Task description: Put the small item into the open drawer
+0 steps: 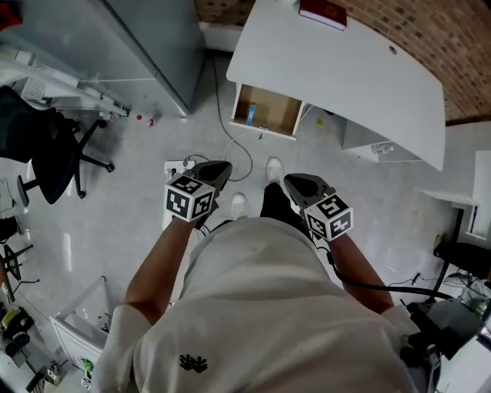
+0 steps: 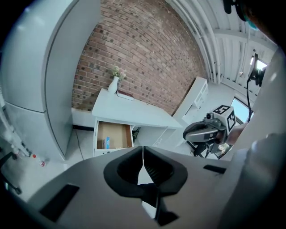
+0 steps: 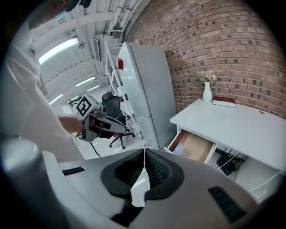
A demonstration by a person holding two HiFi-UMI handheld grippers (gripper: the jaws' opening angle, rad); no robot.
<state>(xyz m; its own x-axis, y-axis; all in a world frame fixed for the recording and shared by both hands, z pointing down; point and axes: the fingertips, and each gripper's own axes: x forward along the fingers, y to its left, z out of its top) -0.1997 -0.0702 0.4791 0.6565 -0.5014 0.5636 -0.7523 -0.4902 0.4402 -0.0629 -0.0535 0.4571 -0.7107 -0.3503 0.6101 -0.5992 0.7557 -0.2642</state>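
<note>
**Room holdings, largest first; places given from the worktop.**

1. Grey cabinet (image 1: pixel 146 38), one. Stands on the floor just left of the worktop.
2. Worktop (image 1: pixel 345 69), one. White, set against the brick wall.
3. Office chair (image 1: pixel 54 150), one. Black, well apart from the worktop, beyond the cabinet.
4. Drawer (image 1: pixel 272 110), one. It hangs under the worktop's left end and is pulled open, with its brown bottom showing.
5. Grippers, two, both held well back from the worktop at the person's waist. The left gripper (image 1: pixel 225 164) has its fingers pressed together with nothing between them. The right gripper (image 1: pixel 288 181) is the same, fingers together and empty.
6. Red book (image 1: pixel 324 11), one. Lies on the worktop's far edge.
7. Vase (image 2: pixel 114 84), one (white, with a few flowers). Stands on the worktop beside the book.
8. Small item (image 1: pixel 251 113), one that I can make out. It is blue and lies inside the drawer, towards its left side.

**Step in hand.** As I judge it, the placing is done. The item rests in the drawer and both hands stand clear of it. The next move calls for no grasp. At most a check that the item lies flat (the task does not ask for the drawer to be shut).
</note>
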